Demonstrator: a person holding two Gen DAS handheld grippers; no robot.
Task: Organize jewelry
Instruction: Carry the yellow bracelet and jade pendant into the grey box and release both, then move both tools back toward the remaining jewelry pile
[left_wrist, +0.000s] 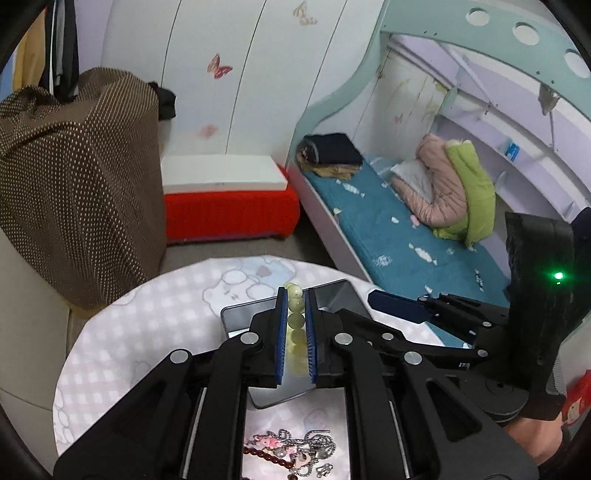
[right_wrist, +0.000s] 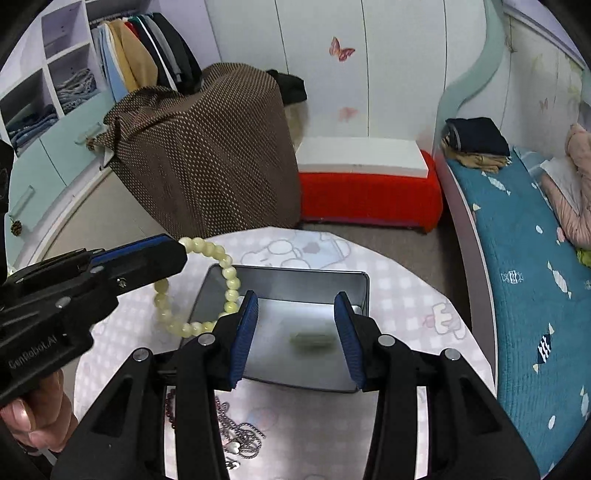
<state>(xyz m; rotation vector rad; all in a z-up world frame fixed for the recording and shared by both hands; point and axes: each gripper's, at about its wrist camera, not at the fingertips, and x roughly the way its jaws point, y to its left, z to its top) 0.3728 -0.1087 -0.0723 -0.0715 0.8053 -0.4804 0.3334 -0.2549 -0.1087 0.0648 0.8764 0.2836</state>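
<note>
My left gripper (left_wrist: 295, 295) is shut on a pale green bead bracelet (left_wrist: 296, 315) and holds it above the left rim of an open metal tin (left_wrist: 340, 291). In the right wrist view the bracelet (right_wrist: 231, 280) hangs as a loop from the left gripper (right_wrist: 177, 254) over the tin's left edge (right_wrist: 207, 291). My right gripper (right_wrist: 295, 299) is open and empty, low over the tin's near side. A pile of jewelry (left_wrist: 291, 452) lies near me on the table: silver chains (right_wrist: 240, 439), dark red beads (right_wrist: 170, 406) and pink charms.
The round table (right_wrist: 399, 295) has a pink checked cloth. Behind it stand a brown dotted covered block (right_wrist: 207, 147), a red bench (right_wrist: 369, 199) and a bed (right_wrist: 535, 277) at the right.
</note>
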